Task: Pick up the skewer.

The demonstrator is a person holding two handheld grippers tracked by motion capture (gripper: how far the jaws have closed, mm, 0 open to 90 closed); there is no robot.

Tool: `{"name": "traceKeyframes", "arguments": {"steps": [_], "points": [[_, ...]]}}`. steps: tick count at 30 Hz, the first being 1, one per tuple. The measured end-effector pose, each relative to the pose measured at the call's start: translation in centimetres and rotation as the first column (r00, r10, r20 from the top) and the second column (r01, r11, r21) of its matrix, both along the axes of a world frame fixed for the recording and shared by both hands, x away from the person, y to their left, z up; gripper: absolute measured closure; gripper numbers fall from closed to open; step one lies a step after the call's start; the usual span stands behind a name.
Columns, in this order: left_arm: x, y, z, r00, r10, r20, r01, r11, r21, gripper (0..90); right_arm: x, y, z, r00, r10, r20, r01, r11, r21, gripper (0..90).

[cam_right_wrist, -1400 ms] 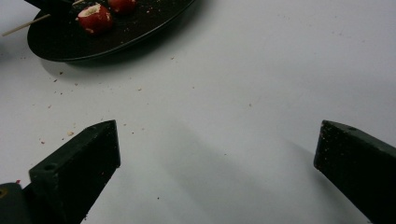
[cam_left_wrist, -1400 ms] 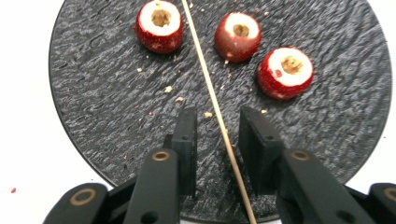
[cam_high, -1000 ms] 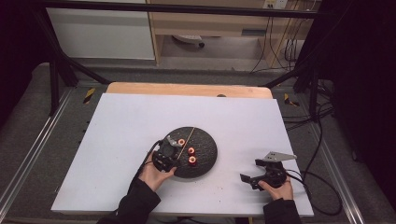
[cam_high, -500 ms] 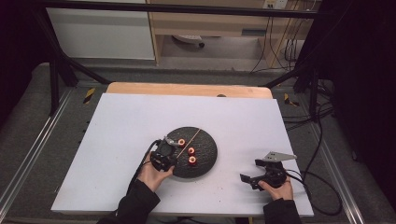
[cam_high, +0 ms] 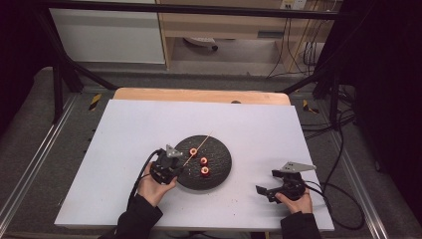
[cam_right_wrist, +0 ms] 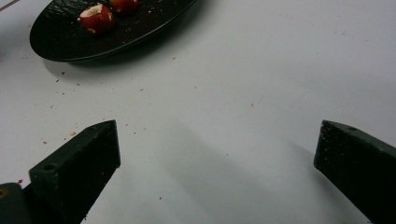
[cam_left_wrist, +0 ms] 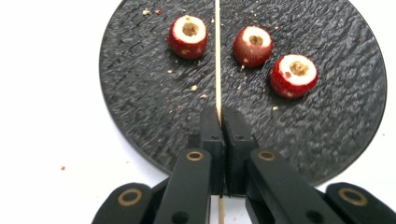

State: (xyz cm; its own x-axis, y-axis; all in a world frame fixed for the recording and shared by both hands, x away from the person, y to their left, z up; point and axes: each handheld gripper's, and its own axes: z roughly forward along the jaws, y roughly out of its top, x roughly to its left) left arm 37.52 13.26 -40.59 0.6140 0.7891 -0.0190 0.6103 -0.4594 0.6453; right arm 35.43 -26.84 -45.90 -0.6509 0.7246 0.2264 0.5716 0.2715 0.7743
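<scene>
A round black plate [cam_high: 221, 149] lies on the white table and carries three cored red fruits [cam_left_wrist: 188, 35] [cam_left_wrist: 252, 44] [cam_left_wrist: 293, 74]. A thin wooden skewer [cam_left_wrist: 217, 56] runs across the plate between the fruits. My left gripper [cam_left_wrist: 219, 114] is at the plate's near-left rim [cam_high: 175, 162] and is shut on the skewer's near end. My right gripper [cam_right_wrist: 217, 140] rests on the bare table to the right of the plate [cam_high: 265, 181]. Its jaws are wide open with nothing between them. The plate's edge [cam_right_wrist: 60, 42] and one fruit [cam_right_wrist: 95, 18] lie beyond it.
Crumbs are scattered on the plate and on the table around it. The white table top [cam_high: 149, 124] has a wooden strip [cam_high: 199, 94] along its far edge. Metal frame rails run on both sides, and cables trail at the right.
My left hand has shifted slightly at the plate's left rim, with the skewer pinched between its jaws. The right hand has stayed where it was.
</scene>
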Motion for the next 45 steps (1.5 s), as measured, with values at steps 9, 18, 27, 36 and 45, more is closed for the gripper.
{"name": "traceKeyframes", "arguments": {"steps": [9,18,27,36,45], "points": [[-1.4,3.1,-0.3,0.9981,-0.032,0.053,0.036,0.9961,-0.08,88.0,0.0,0.0,0.0,1.0,0.0,0.0,0.0,1.0,-0.004,0.9],[-3.1,5.7,-1.0,0.9948,-0.038,0.094,0.05,0.9897,-0.134,87.9,0.0,0.1,-0.1,1.0,-0.004,-0.006,0.004,1.0,-0.003,0.9],[-5.1,8.5,-1.9,0.9904,-0.041,0.132,0.064,0.982,-0.178,87.9,0.0,0.2,-0.1,1.0,-0.006,-0.007,0.006,1.0,-0.005,1.0],[-6.4,9.0,-2.1,0.9809,-0.088,0.173,0.121,0.9752,-0.186,87.9,0.1,0.8,0.3,1.0,-0.005,-0.007,0.005,1.0,0.007,1.0],[-6.3,9.5,-2.5,0.9793,-0.062,0.192,0.103,0.9722,-0.21,87.9,0.5,2.5,1.6,1.0,-0.002,-0.001,0.002,1.0,-0.001,0.6]]}}
